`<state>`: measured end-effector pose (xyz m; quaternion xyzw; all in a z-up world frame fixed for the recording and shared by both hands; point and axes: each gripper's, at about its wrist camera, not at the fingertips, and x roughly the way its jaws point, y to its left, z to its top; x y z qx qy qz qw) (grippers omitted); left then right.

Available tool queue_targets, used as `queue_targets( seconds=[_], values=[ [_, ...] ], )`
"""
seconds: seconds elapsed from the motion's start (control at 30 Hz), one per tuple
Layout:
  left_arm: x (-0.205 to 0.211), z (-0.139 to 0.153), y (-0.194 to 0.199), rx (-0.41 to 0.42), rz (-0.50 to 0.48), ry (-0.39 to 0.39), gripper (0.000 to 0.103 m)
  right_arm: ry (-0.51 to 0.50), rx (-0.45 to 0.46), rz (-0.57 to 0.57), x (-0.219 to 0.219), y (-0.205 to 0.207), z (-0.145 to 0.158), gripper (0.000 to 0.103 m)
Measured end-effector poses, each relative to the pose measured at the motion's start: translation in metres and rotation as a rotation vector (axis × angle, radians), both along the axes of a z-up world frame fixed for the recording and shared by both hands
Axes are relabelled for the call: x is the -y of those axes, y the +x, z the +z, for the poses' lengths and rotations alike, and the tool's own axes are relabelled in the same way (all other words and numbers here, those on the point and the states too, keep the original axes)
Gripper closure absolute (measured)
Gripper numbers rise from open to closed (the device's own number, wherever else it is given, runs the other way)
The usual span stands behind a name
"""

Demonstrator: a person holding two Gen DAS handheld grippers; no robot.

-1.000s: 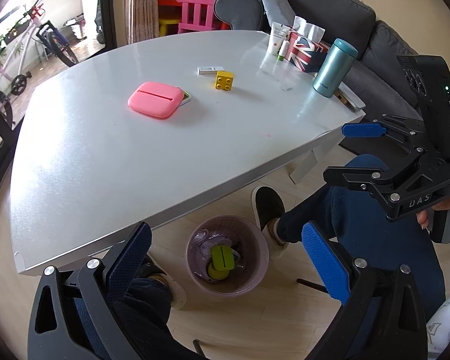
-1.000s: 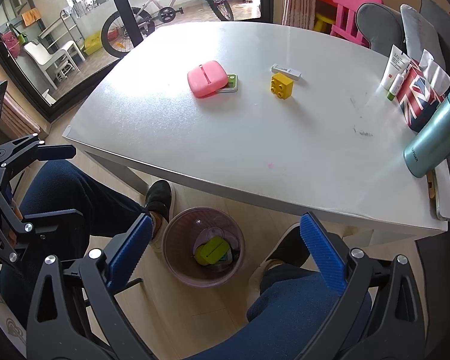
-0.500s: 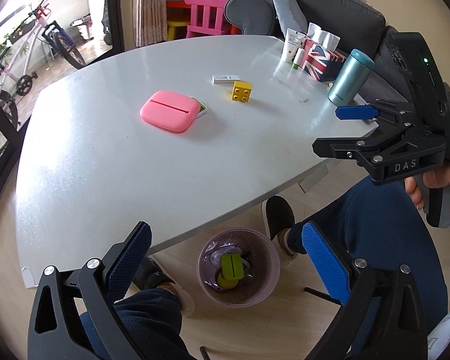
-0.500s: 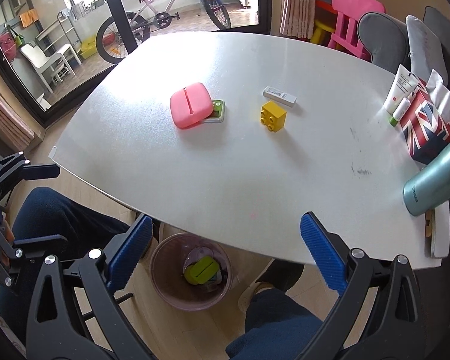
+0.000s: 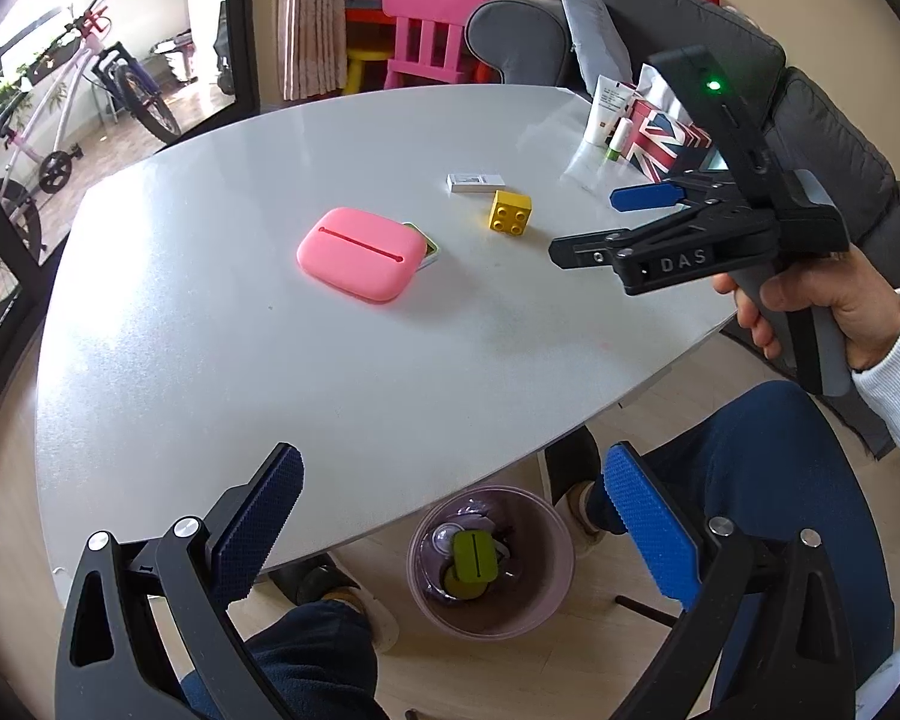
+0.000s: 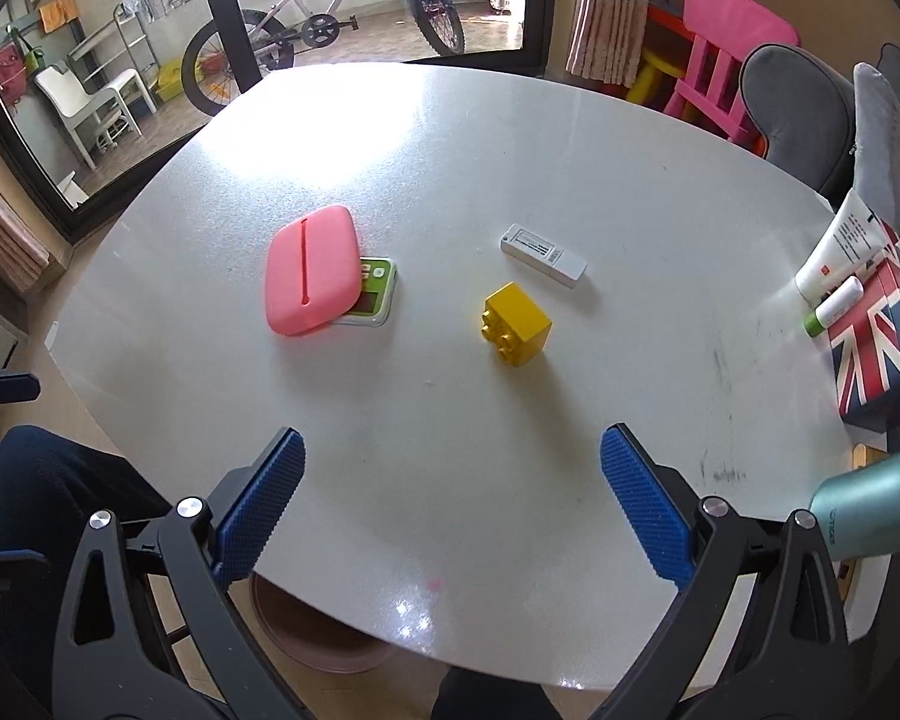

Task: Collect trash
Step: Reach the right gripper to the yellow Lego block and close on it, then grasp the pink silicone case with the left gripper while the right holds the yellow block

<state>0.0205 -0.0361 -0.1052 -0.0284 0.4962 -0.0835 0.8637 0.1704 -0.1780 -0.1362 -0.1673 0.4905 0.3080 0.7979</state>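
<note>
**Two open grippers over the table**

The left gripper (image 5: 450,516) has its blue fingers (image 5: 651,525) spread wide apart, and they hold nothing. Just below and between them, on the floor under the table edge, sits the pink trash bin (image 5: 491,561) with a green thing inside it.

The right gripper (image 6: 450,507) is wide open too, with nothing between its fingers (image 6: 645,516). Ahead of them on the white table (image 6: 450,420) lies a yellow toy block (image 6: 516,324). Just past the block is a small white stick (image 6: 543,255). Ahead and to the left is a pink case (image 6: 312,270), lying partly on top of a green card (image 6: 378,294). Far right of the fingers stand a flag box (image 6: 876,342) and a teal bottle (image 6: 870,516).
</note>
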Motion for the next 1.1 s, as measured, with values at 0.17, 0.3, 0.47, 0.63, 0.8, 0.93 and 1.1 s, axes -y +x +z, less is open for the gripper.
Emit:
queue_targets(
  seconds=[0.17,0.3,0.47,0.63,0.8,0.93,1.1],
  values=[
    [-0.003,-0.003,0.001,-0.008,0.01,-0.006,0.007,-0.025,-0.009,0.015,-0.009,0.025,-0.016,0.006],
    [-0.007,-0.004,0.003,-0.012,0.018,-0.007,0.007,-0.039,-0.009,0.04,-0.017,0.039,-0.028,0.006],
    [-0.012,-0.006,0.004,-0.021,0.027,-0.006,0.007,-0.068,0.002,0.066,-0.027,0.053,-0.042,0.018],
    [-0.017,-0.011,0.004,-0.033,0.039,-0.016,0.007,-0.072,0.017,0.088,-0.033,0.062,-0.047,0.032],
    [-0.018,-0.015,0.004,-0.041,0.04,-0.02,0.007,-0.098,0.027,0.101,-0.038,0.064,-0.05,0.058],
    [-0.018,-0.016,0.005,-0.04,0.037,-0.022,0.006,-0.093,0.029,0.093,-0.038,0.065,-0.049,0.07],
    [-0.02,-0.016,0.007,-0.037,0.035,-0.02,0.007,-0.077,0.015,0.072,-0.035,0.063,-0.048,0.072]
  ],
)
